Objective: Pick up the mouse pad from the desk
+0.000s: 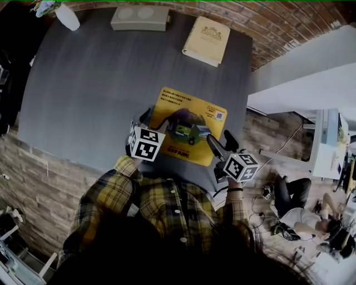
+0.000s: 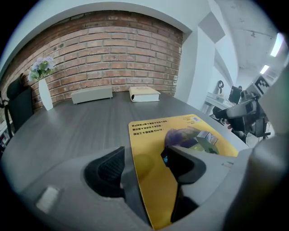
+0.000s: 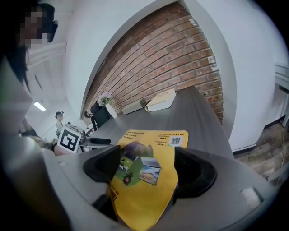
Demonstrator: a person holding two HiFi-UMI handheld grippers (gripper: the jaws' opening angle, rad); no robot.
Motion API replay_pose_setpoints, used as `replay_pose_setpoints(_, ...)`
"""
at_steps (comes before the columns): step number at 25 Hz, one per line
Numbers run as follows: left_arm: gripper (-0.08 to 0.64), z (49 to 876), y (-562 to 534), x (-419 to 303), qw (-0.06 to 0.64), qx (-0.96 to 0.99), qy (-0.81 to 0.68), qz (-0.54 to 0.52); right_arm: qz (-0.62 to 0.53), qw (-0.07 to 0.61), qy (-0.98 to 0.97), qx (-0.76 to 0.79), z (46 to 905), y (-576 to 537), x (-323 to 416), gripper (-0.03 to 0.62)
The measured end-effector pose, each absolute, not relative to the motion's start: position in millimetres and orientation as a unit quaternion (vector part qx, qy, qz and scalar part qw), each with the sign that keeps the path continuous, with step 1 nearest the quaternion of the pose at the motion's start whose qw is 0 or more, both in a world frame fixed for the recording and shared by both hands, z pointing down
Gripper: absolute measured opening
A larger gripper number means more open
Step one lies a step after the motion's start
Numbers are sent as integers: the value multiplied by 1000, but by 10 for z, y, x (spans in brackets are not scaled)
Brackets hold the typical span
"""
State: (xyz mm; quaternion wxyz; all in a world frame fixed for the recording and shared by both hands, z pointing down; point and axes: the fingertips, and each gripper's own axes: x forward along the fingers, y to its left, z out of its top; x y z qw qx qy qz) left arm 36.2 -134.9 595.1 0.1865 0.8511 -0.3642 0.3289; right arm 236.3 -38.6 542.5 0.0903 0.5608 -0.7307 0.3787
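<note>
The yellow printed mouse pad lies near the front edge of the dark grey desk, its near side raised. My left gripper is shut on the pad's left near edge; in the left gripper view the mouse pad runs between the jaws of that gripper. My right gripper is shut on the right near corner. In the right gripper view the mouse pad curls upward within this gripper. The pad's far half rests on the desk.
A cream book, a grey box and a white vase with flowers stand along the desk's far edge by the brick wall. The desk's right edge drops to the floor, where a person sits.
</note>
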Motion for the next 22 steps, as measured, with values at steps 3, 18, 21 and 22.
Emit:
replay_pose_setpoints(3, 290, 6026, -1346, 353, 189, 847, -362, 339, 396, 71, -729, 554, 5449, -377, 2376, 353)
replay_pose_setpoints(18, 298, 6174, -1316, 335, 204, 836, -357, 363, 458, 11, -707, 539, 5566, -330, 2489, 353)
replay_pose_setpoints(21, 299, 6189, -1309, 334, 212, 835, -356, 362, 471, 11, -703, 533, 5598, -312, 2492, 353)
replay_pose_setpoints(22, 301, 6189, -1310, 335, 212, 835, -356, 362, 475, 12, -701, 532, 5609, -304, 2495, 353)
